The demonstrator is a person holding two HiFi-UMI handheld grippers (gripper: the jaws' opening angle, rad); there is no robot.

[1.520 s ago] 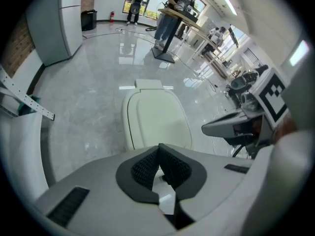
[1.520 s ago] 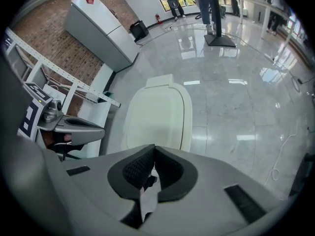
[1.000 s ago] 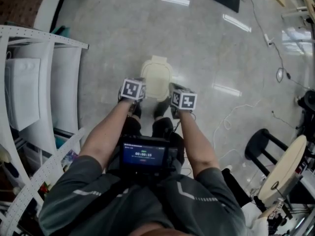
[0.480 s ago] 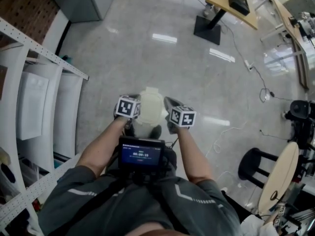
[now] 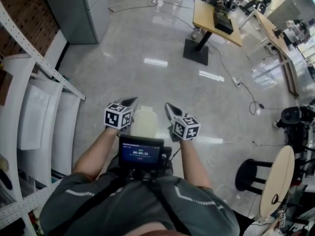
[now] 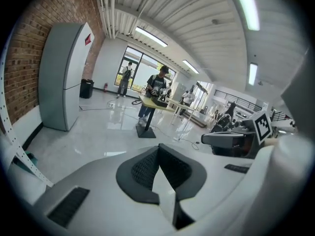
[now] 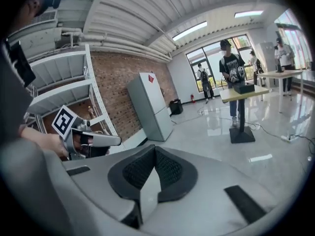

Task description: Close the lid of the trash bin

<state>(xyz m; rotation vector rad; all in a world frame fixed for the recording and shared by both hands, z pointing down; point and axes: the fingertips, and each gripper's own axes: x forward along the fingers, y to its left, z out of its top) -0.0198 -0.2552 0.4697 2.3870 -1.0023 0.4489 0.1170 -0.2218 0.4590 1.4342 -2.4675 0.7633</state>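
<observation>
The cream trash bin stands on the floor just ahead of the person, its lid lying flat on top; the arms and a chest screen hide its near part. My left gripper is held up to the bin's left, and my right gripper to its right. Both are well above the bin and touch nothing. Each one's jaws meet at the tips with nothing between them. The left gripper view and the right gripper view look out level across the room, so the bin is out of both.
White shelving runs along the left. A grey cabinet stands far left, a wooden desk far ahead with people around it. A black stool and a round tabletop sit at the right, with cables on the floor.
Both grippers have risen from beside the bin's lid and now point forward. The view has tilted up, so the bin sits lower and closer to the body.
</observation>
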